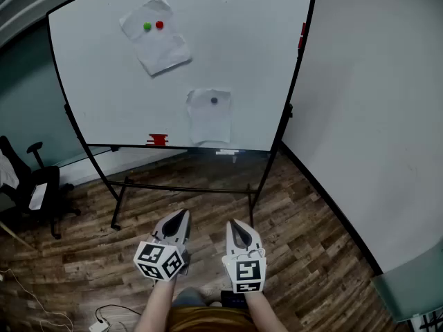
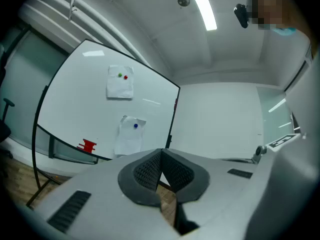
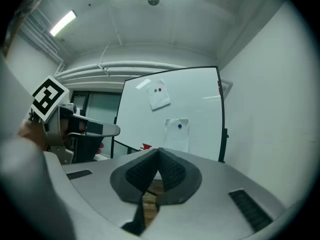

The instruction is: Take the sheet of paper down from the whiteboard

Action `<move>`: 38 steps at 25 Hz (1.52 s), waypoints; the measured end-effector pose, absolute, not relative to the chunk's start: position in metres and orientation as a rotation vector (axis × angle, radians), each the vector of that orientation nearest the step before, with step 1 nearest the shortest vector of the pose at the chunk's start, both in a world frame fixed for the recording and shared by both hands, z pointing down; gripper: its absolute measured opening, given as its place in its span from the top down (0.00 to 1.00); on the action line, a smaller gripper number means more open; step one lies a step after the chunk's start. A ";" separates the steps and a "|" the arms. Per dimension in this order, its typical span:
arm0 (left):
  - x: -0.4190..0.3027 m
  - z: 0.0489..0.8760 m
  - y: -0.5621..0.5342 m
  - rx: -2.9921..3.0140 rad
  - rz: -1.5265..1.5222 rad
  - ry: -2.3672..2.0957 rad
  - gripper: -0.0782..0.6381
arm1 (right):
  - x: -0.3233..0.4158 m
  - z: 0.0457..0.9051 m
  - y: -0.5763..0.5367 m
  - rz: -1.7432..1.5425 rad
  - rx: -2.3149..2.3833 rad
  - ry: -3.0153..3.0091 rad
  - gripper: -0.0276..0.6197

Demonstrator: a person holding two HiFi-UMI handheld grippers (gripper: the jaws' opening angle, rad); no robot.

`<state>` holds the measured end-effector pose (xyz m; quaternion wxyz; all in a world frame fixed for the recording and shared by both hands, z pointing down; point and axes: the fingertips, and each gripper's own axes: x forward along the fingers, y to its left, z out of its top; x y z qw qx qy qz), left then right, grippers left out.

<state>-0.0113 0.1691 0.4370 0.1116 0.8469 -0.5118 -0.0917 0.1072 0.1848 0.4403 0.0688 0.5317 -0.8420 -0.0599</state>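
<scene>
A whiteboard [image 1: 104,75] on a wheeled stand faces me. An upper sheet of paper [image 1: 156,37] hangs tilted under a green magnet [image 1: 147,26] and a red magnet [image 1: 160,25]. A lower sheet [image 1: 210,116] is pinned by one dark blue magnet [image 1: 214,101]. Both sheets also show in the left gripper view [image 2: 120,82] [image 2: 130,134] and the right gripper view [image 3: 160,95] [image 3: 177,133]. My left gripper [image 1: 181,216] and right gripper [image 1: 234,225] are held low, well short of the board. Both have their jaw tips together and hold nothing.
A red eraser [image 1: 158,140] rests on the board's tray beside a white marker [image 1: 227,153]. A black office chair [image 1: 31,185] stands at the left. A white wall [image 1: 374,116] runs along the right. Cables [image 1: 41,310] lie on the wooden floor.
</scene>
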 end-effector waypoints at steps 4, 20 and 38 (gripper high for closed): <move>-0.021 0.438 0.175 2.468 -0.284 -1.561 0.86 | 0.098 0.443 0.191 -0.164 1.561 -2.568 0.94; -0.037 0.430 0.200 2.468 -0.303 -1.600 0.71 | 0.076 0.438 0.214 -0.191 1.549 -2.612 0.78; -0.070 0.443 0.038 2.411 -0.356 -1.651 0.71 | 0.074 0.441 0.037 -0.257 1.610 -2.542 0.78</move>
